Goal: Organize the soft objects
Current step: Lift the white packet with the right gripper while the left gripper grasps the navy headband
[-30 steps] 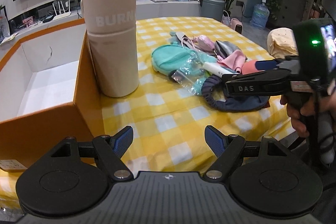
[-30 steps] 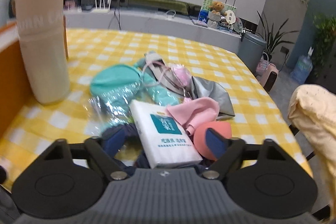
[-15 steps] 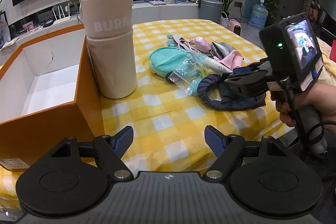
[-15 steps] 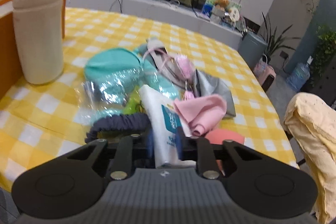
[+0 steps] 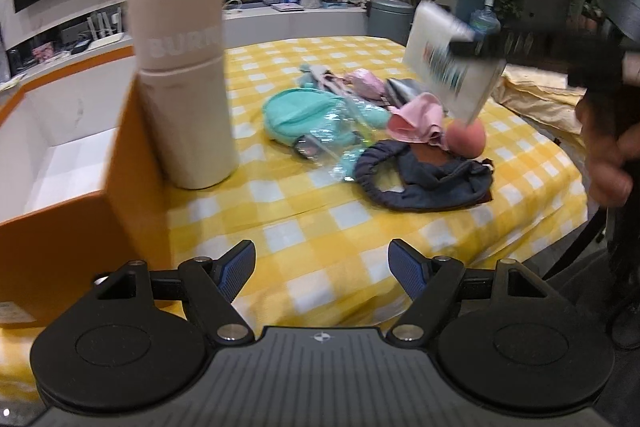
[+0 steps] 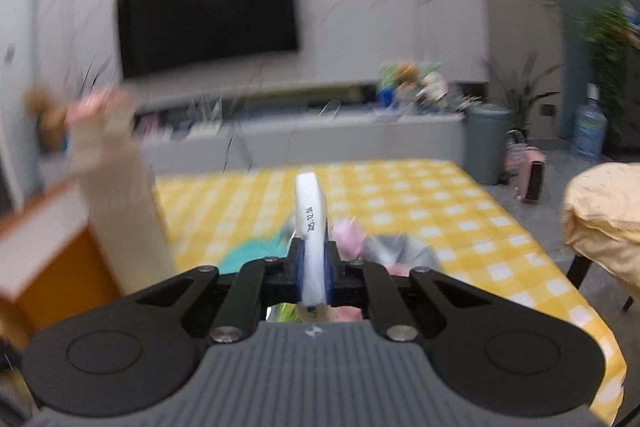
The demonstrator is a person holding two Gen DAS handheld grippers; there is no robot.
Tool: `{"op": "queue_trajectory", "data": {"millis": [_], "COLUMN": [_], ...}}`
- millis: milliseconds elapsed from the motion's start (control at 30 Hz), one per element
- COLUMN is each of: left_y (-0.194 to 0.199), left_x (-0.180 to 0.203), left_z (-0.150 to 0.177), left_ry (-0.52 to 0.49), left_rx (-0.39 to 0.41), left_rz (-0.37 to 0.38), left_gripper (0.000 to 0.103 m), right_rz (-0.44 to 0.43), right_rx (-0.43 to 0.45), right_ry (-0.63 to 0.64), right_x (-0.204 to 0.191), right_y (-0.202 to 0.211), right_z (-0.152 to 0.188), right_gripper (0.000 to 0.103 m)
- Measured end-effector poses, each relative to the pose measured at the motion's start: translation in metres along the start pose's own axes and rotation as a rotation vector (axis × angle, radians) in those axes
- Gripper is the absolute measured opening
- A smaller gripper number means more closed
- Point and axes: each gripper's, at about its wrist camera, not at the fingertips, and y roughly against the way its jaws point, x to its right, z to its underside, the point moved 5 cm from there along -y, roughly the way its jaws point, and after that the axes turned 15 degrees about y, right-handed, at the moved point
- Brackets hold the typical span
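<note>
My right gripper (image 6: 314, 259) is lifted above the table, its jaws closing tight on a white tissue pack (image 6: 310, 211), and the blue pads press its sides. In the left wrist view the same pack (image 5: 444, 67) hangs tilted in the right gripper (image 5: 472, 43) above the pile. In the pile are a teal pouch (image 5: 300, 111), a pink cloth (image 5: 418, 119), a round pink-red thing (image 5: 468, 141) and a navy elastic cloth (image 5: 424, 183). My left gripper (image 5: 322, 259) stands open near the table's front edge, with nothing between its fingers.
An open orange box (image 5: 128, 163) with a white inside stands at the left. A tall beige bottle (image 5: 184, 79) with a pink lid stands against its right wall. The table has a yellow checked cloth (image 5: 300, 227). A chair under a yellow cover (image 6: 604, 211) is at the right.
My right gripper has shut on the tissue pack and lifted it off the pile, tilting as it rose. My left gripper has stayed open and nearly still.
</note>
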Motion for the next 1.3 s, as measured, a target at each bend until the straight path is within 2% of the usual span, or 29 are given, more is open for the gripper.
{"op": "queue_trajectory", "data": {"millis": [67,167,233,300,367,467,533,600,733,800,933,967,1033,1067,1100,1200,1300], "left_y": [-0.010,-0.029,-0.041,-0.051,-0.060,-0.076,-0.085,-0.093,-0.105,-0.112,-0.120,-0.118,-0.116,-0.113,-0.111,-0.099,-0.081], "left_x": [0.005,0.017,0.024,0.030,0.037,0.043,0.043,0.042,0.050,0.053,0.056,0.056,0.055,0.052,0.049,0.038,0.029], "left_z": [0.001,-0.002,-0.005,-0.008,-0.010,-0.014,-0.015,-0.018,-0.020,-0.020,-0.016,-0.015,-0.015,-0.015,-0.016,-0.023,-0.030], "left_ry": [0.003,0.010,0.009,-0.009,-0.026,-0.026,-0.010,0.017,0.041,0.034,0.000,-0.016,-0.006,0.025,0.059,0.154,0.191], "left_rx": [0.004,0.024,0.055,0.080,0.089,0.069,0.064,0.049,0.021,0.028,0.037,0.041,0.034,0.024,0.013,-0.010,-0.004], "left_rz": [0.025,0.044,0.037,0.045,0.061,0.060,0.053,0.061,0.093,0.061,-0.027,-0.043,-0.040,-0.034,-0.028,0.014,0.036], "left_gripper": [0.089,0.089,0.089,0.090,0.090,0.090,0.090,0.090,0.086,0.067,0.052,0.042,0.031,0.020,0.014,0.012,0.009], "right_rz": [0.046,0.164,0.197,0.232,0.243,0.289,0.325,0.340,0.307,0.319,0.320,0.320,0.328,0.332,0.334,0.328,0.318], "right_rx": [0.062,0.136,0.112,0.082,0.002,-0.119,-0.153,-0.164,-0.156,-0.154,-0.111,-0.105,-0.104,-0.109,-0.114,-0.115,-0.097], "right_ry": [-0.072,-0.088,-0.137,-0.243,-0.310,-0.306,-0.289,-0.286,-0.297,-0.262,-0.224,-0.229,-0.237,-0.237,-0.235,-0.218,-0.191], "right_x": [0.015,0.035,0.048,0.063,0.073,0.077,0.078,0.080,0.079,0.075,0.077,0.078,0.081,0.082,0.082,0.079,0.073], "right_y": [0.011,0.022,0.024,0.024,0.018,0.007,0.005,0.004,0.002,0.001,0.008,0.009,0.009,0.009,0.008,0.007,0.008], "right_z": [-0.004,-0.010,-0.010,-0.005,0.004,0.020,0.026,0.029,0.028,0.027,0.019,0.019,0.020,0.020,0.021,0.020,0.017], "right_gripper": [0.008,0.008,0.008,0.008,0.008,0.008,0.008,0.008,0.008,0.008,0.008,0.008,0.008,0.008,0.008,0.008,0.008]}}
